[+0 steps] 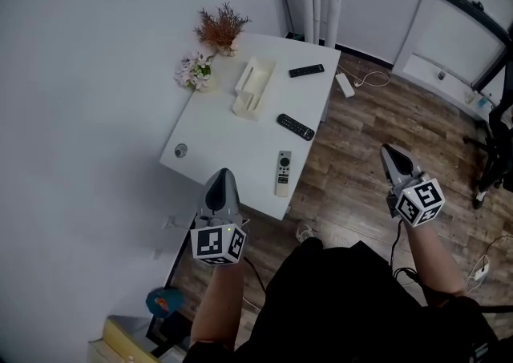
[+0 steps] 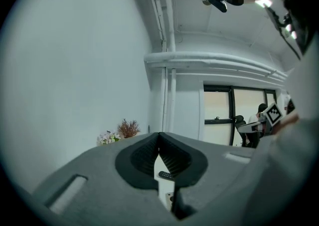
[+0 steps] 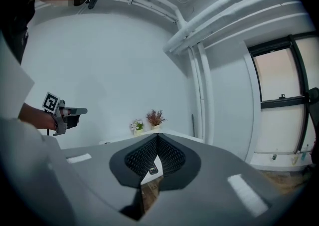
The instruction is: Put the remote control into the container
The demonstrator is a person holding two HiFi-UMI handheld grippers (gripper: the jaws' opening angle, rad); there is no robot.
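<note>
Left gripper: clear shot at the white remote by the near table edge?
Probably yes. The left gripper hangs by the near edge of the table, with the white remote just beside it and only bare tabletop between them. Its jaws are shut, so they must open first.

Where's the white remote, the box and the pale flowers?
white remote (image 1: pixel 283 174): head view, its middle.
box (image 1: pixel 247 110): head view, its near wall.
pale flowers (image 1: pixel 195 70): head view, the blossoms.
</note>
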